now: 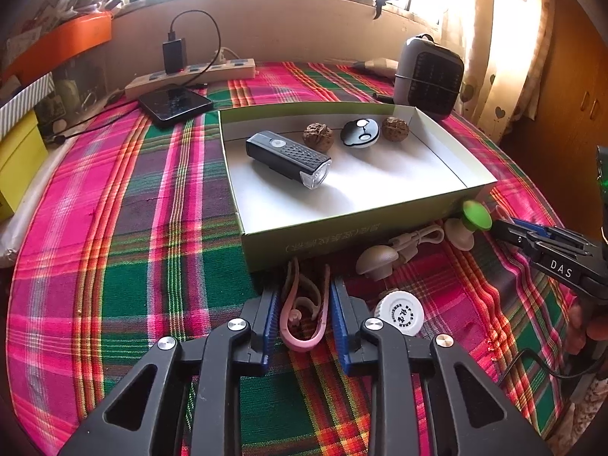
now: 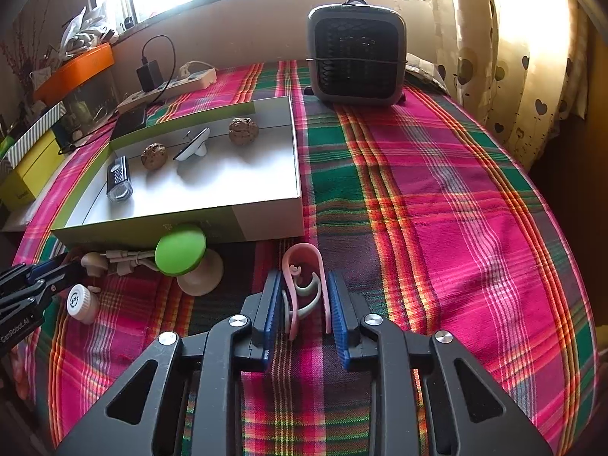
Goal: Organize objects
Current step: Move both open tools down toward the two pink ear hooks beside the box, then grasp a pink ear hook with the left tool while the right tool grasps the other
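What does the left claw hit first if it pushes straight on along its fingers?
The pink strap between its fingers; beyond it, likely the green box's near wall, though depth is unclear.

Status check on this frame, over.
Left gripper shut on pink strap. Right gripper shut on second pink strap. Box straight ahead, green knob beside it.

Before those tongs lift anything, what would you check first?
1. Left strap sits between the left tongs: ok.
2. Left tongs actually pinching it: cannot tell.
3. Right tongs pinching the right strap: ok.
4. Bare floor left in the box: ok.
5. Green knob clear of the right tongs' way to the box: cannot tell.
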The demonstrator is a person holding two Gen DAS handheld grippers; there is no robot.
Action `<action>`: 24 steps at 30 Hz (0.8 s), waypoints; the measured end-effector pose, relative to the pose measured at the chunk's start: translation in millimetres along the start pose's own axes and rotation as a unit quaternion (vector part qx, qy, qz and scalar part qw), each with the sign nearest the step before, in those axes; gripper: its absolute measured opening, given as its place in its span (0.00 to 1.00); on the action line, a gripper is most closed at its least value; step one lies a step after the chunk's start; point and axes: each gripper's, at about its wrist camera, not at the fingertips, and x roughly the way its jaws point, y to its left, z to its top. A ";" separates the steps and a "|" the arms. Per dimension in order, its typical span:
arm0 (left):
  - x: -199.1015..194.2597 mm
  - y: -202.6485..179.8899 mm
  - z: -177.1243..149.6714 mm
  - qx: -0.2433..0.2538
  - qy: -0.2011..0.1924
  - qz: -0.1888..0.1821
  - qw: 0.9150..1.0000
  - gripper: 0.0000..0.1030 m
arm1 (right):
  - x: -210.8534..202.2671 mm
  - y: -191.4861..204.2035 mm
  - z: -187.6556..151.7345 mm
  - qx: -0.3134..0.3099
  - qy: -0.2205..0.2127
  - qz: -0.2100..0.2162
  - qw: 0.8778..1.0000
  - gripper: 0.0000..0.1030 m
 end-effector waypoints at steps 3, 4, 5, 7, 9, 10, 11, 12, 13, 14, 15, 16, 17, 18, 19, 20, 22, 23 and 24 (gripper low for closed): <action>-3.6 4.1 -2.8 -0.001 0.000 -0.001 1.000 0.22 | 0.1 -0.3 0.0 0.001 -0.001 0.001 1.000 0.24; -3.6 4.3 -2.7 -0.001 0.000 -0.001 1.000 0.22 | 0.1 -0.3 0.1 0.001 -0.001 0.001 1.000 0.24; -2.8 2.8 -2.0 -0.002 0.000 -0.002 1.000 0.22 | -0.2 -0.2 0.1 0.001 -0.001 0.001 1.000 0.24; -3.0 5.8 -1.5 -0.004 0.000 -0.003 1.000 0.21 | -0.6 0.5 0.0 0.000 -0.002 0.004 1.000 0.24; -8.4 11.4 -5.8 -0.007 -0.001 -0.005 1.000 0.21 | -1.3 0.6 0.0 0.000 -0.003 0.005 1.000 0.24; -9.5 11.8 -6.2 -0.009 -0.001 -0.007 1.000 0.21 | -1.6 0.3 0.4 0.000 -0.004 0.006 1.000 0.24; -9.6 11.2 -6.4 -0.010 -0.001 -0.008 1.000 0.21 | -2.0 0.0 0.2 0.000 -0.005 0.007 1.000 0.24; -9.8 11.7 -6.4 -0.011 -0.001 -0.006 1.000 0.21 | -2.2 0.0 0.1 0.000 -0.006 0.008 1.000 0.24; -9.8 12.3 -6.0 -0.013 -0.001 -0.006 1.000 0.21 | -2.2 -0.1 0.3 0.001 -0.005 0.009 1.000 0.24; -10.1 12.5 -6.2 -0.015 0.000 -0.006 1.000 0.21 | -2.7 0.2 0.2 0.001 -0.006 0.011 1.000 0.24; -10.8 13.9 -6.8 -0.017 0.000 -0.007 1.000 0.21 | -3.1 0.1 0.2 0.000 -0.007 0.013 1.000 0.24; -12.5 14.4 -7.6 -0.018 -0.002 -0.008 1.000 0.21 | -3.6 0.3 0.0 0.000 -0.008 0.013 1.000 0.24; -13.6 13.3 -7.9 -0.018 -0.003 -0.009 1.000 0.21 | -4.6 0.1 -0.1 0.000 -0.010 0.015 1.000 0.24; -13.9 14.3 -8.3 -0.018 -0.004 -0.009 1.000 0.21 | -5.5 0.1 -0.1 0.000 -0.012 0.016 1.000 0.24; -14.7 14.3 -8.3 -0.020 -0.005 -0.009 1.000 0.21 | -6.0 0.2 -0.2 0.000 -0.012 0.016 1.000 0.24; -15.1 13.7 -8.1 -0.020 -0.005 -0.010 1.000 0.21 | -6.5 0.0 -0.1 0.000 -0.013 0.017 1.000 0.24; -15.0 14.3 -7.6 -0.022 -0.006 -0.010 1.000 0.21 | -7.9 0.2 -0.1 0.000 -0.015 0.019 1.000 0.24; -15.6 12.5 -7.7 -0.021 -0.006 -0.009 1.000 0.21 | -8.2 0.2 0.0 0.000 -0.015 0.021 1.000 0.24; -15.5 13.7 -7.3 -0.021 -0.007 -0.009 1.000 0.21 | -8.5 0.4 -0.1 0.001 -0.015 0.022 1.000 0.24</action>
